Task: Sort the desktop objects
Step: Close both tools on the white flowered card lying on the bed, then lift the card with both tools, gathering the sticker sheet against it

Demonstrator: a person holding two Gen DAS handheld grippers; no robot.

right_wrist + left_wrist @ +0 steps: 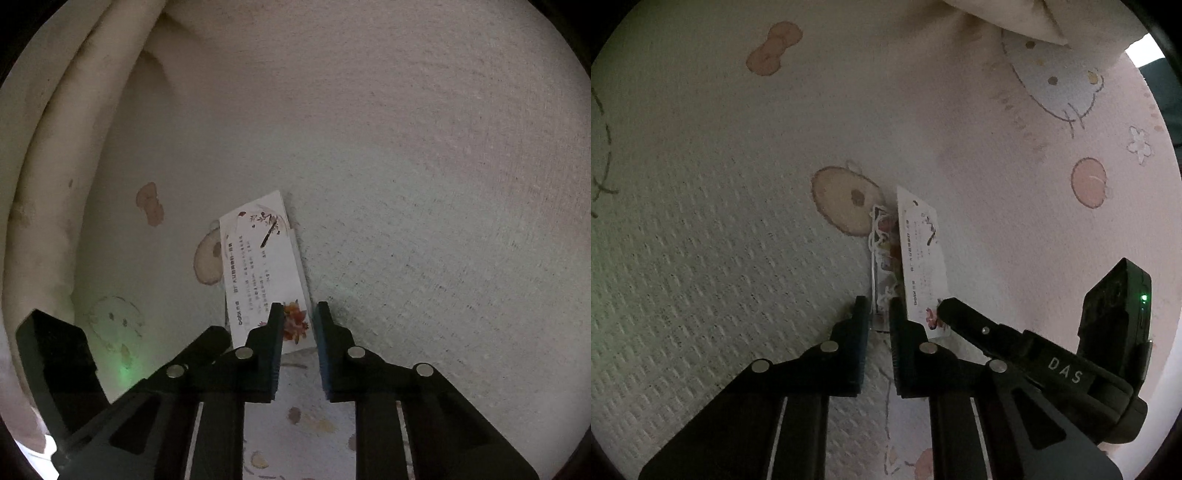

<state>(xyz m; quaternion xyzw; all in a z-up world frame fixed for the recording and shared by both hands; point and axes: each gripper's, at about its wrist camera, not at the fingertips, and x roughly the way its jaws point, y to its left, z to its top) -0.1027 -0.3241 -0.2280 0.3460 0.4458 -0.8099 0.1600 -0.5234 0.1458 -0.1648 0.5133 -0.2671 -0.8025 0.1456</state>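
A white printed card point(923, 258) with dark text and a small flower picture stands on edge above the patterned cloth. Beside it is a thin clear packet point(882, 258) with coloured contents. My left gripper point(879, 314) is shut on the packet's near end. My right gripper point(299, 314) is open around the card's point(262, 269) flowered corner, its jaws a small gap apart; one of its fingers point(964, 317) shows in the left wrist view, touching the card's lower corner. The left gripper's finger point(207, 339) shows at lower left in the right wrist view.
The surface is a pale textured cloth point(738, 221) printed with cartoon cats, bows and biscuits. A folded cream blanket point(55, 147) lies along the left of the right wrist view and also shows at the top of the left wrist view point(1015, 14).
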